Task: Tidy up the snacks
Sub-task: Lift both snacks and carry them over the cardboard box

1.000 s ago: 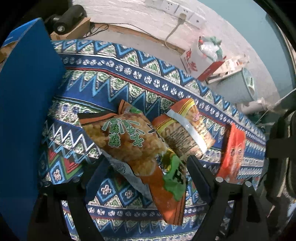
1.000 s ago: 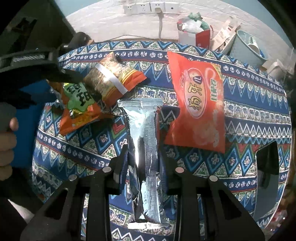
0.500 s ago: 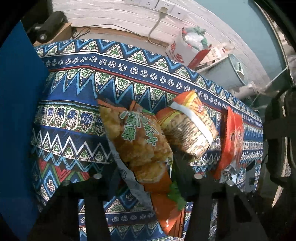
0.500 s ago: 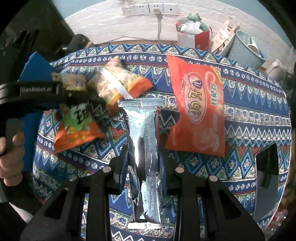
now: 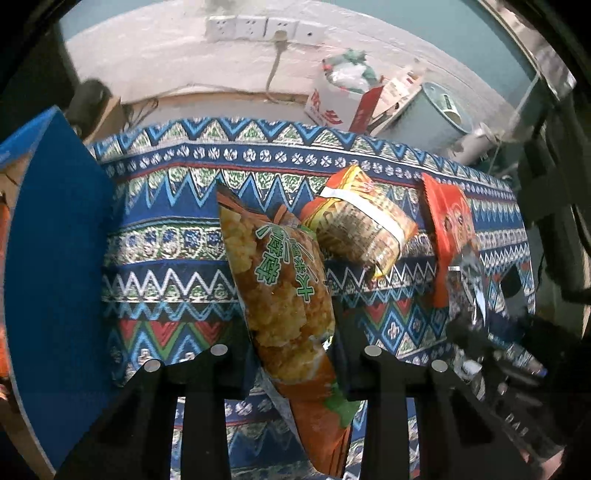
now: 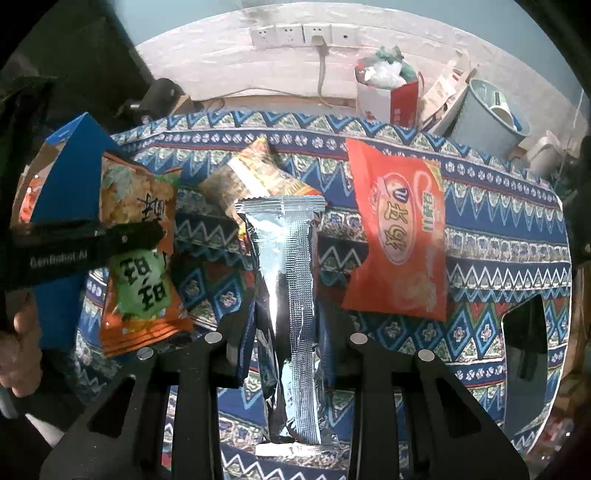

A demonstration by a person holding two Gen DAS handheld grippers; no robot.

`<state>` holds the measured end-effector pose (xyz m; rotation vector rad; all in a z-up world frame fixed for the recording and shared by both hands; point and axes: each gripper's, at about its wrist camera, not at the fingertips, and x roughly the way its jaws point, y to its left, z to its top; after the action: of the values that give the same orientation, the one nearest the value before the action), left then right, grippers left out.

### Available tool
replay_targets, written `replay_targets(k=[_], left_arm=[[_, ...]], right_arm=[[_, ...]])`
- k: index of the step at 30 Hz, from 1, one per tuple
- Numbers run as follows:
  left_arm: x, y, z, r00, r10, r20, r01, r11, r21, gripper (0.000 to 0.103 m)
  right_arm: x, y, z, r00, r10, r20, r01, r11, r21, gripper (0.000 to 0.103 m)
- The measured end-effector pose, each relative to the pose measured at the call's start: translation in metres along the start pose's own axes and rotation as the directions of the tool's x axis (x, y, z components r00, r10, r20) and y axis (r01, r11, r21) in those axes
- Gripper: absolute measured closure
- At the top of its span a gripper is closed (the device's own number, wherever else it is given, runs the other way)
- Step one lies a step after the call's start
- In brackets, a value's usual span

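Note:
My left gripper (image 5: 295, 354) is closing its jaws onto an orange-and-green snack bag (image 5: 280, 288), and the pads press on its lower part. The bag hangs lifted off the patterned tablecloth (image 5: 170, 288). The right wrist view shows the same bag (image 6: 140, 258) at the left, beside a blue box (image 6: 70, 184). My right gripper (image 6: 284, 332) is shut on a long silver packet (image 6: 291, 295) that points away from me. A large red bag (image 6: 399, 236) lies flat to the right. Between the bags lies an orange packet with a clear window (image 6: 255, 177).
The blue box (image 5: 55, 258) stands open at the table's left edge. Behind the table are a red-and-white paper bag (image 6: 388, 99), a grey bin (image 6: 487, 114) and wall sockets (image 6: 303, 33). A person's hand (image 6: 18, 350) holds the left gripper's handle.
The left gripper's jaws have closed on the orange-and-green bag and lifted it, rolling so the bag now stands upright in view. The right gripper and its silver packet have stayed still.

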<state>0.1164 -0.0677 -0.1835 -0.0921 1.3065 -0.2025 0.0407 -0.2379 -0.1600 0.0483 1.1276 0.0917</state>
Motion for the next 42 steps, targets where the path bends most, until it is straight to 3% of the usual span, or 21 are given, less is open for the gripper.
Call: replay_targets(k=[10, 19, 25, 42], left_arm=[[-0.044, 0.001, -0.016, 0.994, 0.070, 0.087, -0.079, 0.991, 0.106, 0.069], [-0.093, -0.002, -0.029, 0.973, 0.104, 0.204, -0.142, 0.973, 0.183, 0.069], [-0.125, 0.000, -0.040, 0.948, 0.133, 0.290, -0.201, 0.954, 0.221, 0.069], [-0.193, 0.053, -0.054, 0.905, 0.125, 0.407, -0.202, 0.967, 0.153, 0.069]], right_arm=[[-0.026, 0.021, 0.005, 0.998, -0.008, 0.057, 0.010, 1.000, -0.021, 0.075], [-0.051, 0.043, 0.015, 0.993, 0.012, 0.116, -0.008, 0.999, -0.036, 0.075], [-0.063, 0.059, 0.020, 0.988, 0.029, 0.151, -0.022, 0.999, -0.049, 0.075], [-0.079, 0.138, 0.050, 0.975, 0.109, 0.194, -0.080, 0.986, -0.148, 0.075]])
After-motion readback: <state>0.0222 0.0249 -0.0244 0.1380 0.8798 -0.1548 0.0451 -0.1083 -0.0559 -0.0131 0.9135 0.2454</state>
